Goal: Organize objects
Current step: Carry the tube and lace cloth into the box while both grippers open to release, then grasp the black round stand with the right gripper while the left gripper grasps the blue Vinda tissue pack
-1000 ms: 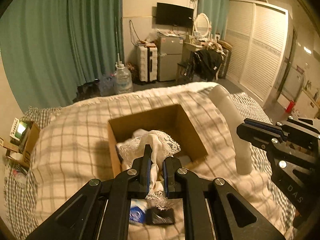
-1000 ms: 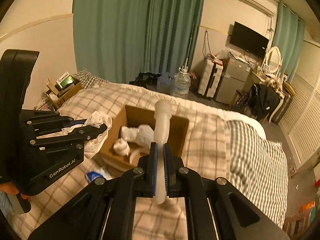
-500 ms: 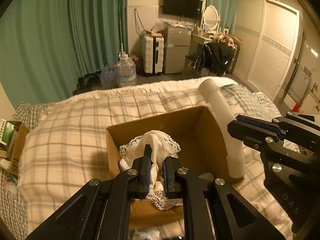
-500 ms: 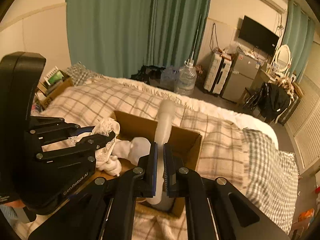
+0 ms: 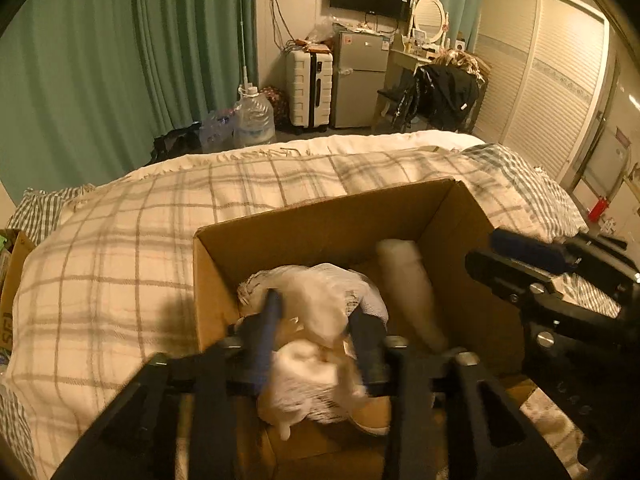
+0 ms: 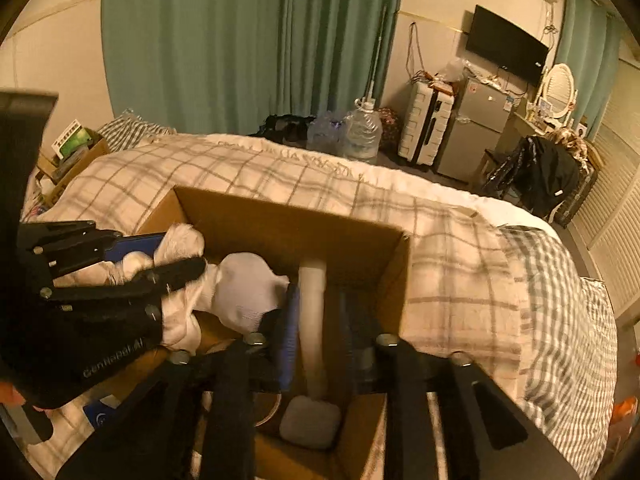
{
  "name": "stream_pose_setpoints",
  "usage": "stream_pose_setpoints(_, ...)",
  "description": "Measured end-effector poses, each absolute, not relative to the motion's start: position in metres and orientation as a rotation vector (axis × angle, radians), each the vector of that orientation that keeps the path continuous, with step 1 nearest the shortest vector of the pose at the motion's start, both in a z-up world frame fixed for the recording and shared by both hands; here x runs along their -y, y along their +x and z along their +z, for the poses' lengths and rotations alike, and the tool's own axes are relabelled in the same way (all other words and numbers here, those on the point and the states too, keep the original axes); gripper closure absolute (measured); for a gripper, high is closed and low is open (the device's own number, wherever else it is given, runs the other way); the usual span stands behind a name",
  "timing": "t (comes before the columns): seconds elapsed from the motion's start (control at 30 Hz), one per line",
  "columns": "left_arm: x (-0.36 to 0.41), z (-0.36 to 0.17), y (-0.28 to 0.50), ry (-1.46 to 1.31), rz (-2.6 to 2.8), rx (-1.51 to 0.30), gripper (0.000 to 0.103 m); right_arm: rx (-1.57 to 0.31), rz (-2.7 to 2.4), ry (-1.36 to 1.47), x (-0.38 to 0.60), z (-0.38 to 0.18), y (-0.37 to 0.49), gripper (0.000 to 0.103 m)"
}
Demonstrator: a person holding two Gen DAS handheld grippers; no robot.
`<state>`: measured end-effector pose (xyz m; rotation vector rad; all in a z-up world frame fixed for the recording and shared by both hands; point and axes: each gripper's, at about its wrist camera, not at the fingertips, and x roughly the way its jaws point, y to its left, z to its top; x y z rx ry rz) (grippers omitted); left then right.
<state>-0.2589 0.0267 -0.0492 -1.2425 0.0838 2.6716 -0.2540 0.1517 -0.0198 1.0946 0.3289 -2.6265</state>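
**Over the box, both tongs released**

Between your spread left tongs (image 5: 314, 320) the lace cloth (image 5: 320, 312) sags into the cardboard box (image 5: 320, 216). Your right tongs (image 6: 318, 320) gape around the white tube (image 6: 313, 320). Withdraw carelessly and lace may snag a finger.

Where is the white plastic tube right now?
The white plastic tube is inside the cardboard box on the bed, toward its right side, between the right gripper's opened fingers and beside the white cloth.

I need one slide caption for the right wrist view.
Open right gripper releasing a white tube into the cardboard box.
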Motion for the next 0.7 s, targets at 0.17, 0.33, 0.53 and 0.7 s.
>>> stream_pose_setpoints(0.17,-0.024,-0.025,-0.237,-1.199,2.712,-0.149,0.039,-0.322,-2.678,1.050,-0.162,0.010,-0.228,0.064)
stream_pose_setpoints(0.33,-0.010,0.013,-0.199,-1.129,2.762,-0.101,0.020,-0.315,-2.710,1.001,-0.172,0.049,-0.184,0.056)
stream_pose_setpoints(0.53,0.012,0.052,-0.145,-1.076,2.800,-0.105,0.008,-0.352,-2.733,0.923,-0.172,0.088,-0.119,0.046)
stream_pose_setpoints(0.7,0.029,0.057,-0.100,-1.033,2.850,-0.102,0.003,-0.350,-2.739,0.879,-0.167,0.101,-0.078,0.037)
